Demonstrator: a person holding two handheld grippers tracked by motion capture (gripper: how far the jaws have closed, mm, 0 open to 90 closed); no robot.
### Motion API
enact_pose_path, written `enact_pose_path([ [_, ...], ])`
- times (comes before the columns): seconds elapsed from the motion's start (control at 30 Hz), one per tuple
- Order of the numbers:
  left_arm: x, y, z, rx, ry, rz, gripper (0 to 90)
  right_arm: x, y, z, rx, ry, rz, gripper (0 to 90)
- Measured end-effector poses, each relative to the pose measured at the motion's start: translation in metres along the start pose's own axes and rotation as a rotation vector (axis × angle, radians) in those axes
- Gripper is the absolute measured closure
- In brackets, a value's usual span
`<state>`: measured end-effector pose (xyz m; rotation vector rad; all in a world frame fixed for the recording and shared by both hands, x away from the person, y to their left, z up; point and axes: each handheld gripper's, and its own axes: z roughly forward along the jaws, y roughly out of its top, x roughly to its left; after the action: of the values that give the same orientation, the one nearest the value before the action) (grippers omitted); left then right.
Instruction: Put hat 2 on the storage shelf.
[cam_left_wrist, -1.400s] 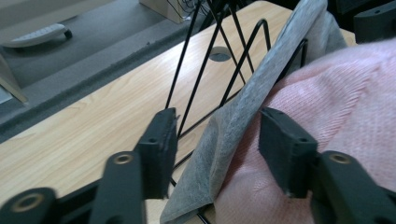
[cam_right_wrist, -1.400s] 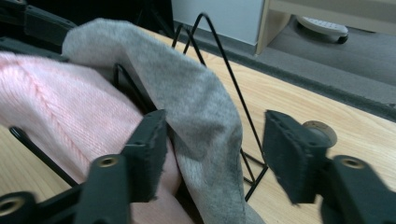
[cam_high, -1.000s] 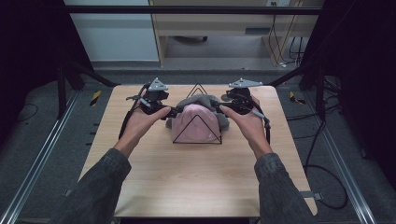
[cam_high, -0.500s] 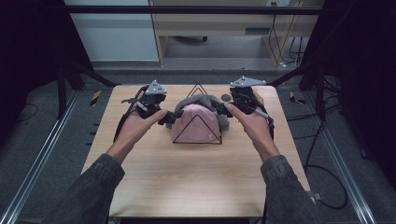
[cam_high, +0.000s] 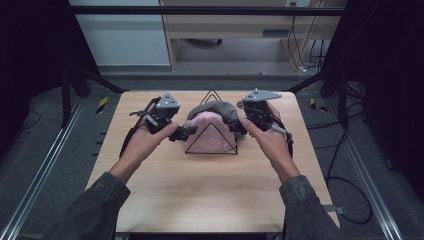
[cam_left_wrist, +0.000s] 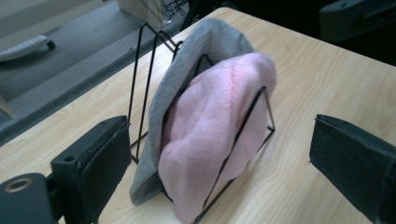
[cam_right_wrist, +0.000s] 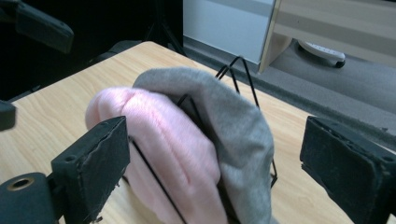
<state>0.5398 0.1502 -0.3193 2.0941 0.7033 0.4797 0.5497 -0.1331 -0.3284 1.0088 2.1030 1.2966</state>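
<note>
A black wire rack (cam_high: 211, 94) of triangular dividers stands at the far middle of the wooden table (cam_high: 200, 190). In it sit a pink cloth (cam_high: 210, 136) at the front and a grey cloth (cam_high: 217, 109) draped behind it. My left gripper (cam_high: 187, 132) is at the rack's left side and my right gripper (cam_high: 236, 126) at its right side. Both are open, their jaws have just been opening, and no pad presses on anything. The left gripper view looks between its jaws at the pink cloth (cam_left_wrist: 210, 121) and grey cloth (cam_left_wrist: 196, 60). The right gripper view faces the same pink cloth (cam_right_wrist: 159, 126) and grey cloth (cam_right_wrist: 233, 112).
The rack sits near the table's far edge, with bare wood in front of it. A yellow-and-black object (cam_high: 101, 104) lies on the floor at the left. Cables (cam_high: 345, 165) trail on the floor at the right. A wooden cabinet (cam_high: 225, 25) stands beyond the table.
Both hands have drawn back a little from the cloths, outward and slightly up. Both pairs of jaws stand wider apart than a second ago.
</note>
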Motion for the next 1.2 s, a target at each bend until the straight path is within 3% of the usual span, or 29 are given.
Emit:
enact_pose_path([
  [0.17,-0.008,-0.007,-0.007,0.002,-0.029,0.031,4.4,0.006,-0.010,-0.008,0.028,-0.006,-0.012,10.0],
  [0.33,-0.017,-0.018,-0.017,0.021,-0.040,0.068,4.5,0.007,-0.022,-0.021,0.017,-0.007,-0.018,11.2],
  [0.6,-0.023,-0.033,-0.022,0.070,-0.024,0.114,4.4,0.007,-0.048,-0.035,0.035,0.006,-0.027,11.2],
  [1.2,-0.013,-0.093,-0.018,0.155,-0.019,0.091,4.5,-0.003,-0.103,-0.048,0.108,-0.016,-0.013,11.4],
])
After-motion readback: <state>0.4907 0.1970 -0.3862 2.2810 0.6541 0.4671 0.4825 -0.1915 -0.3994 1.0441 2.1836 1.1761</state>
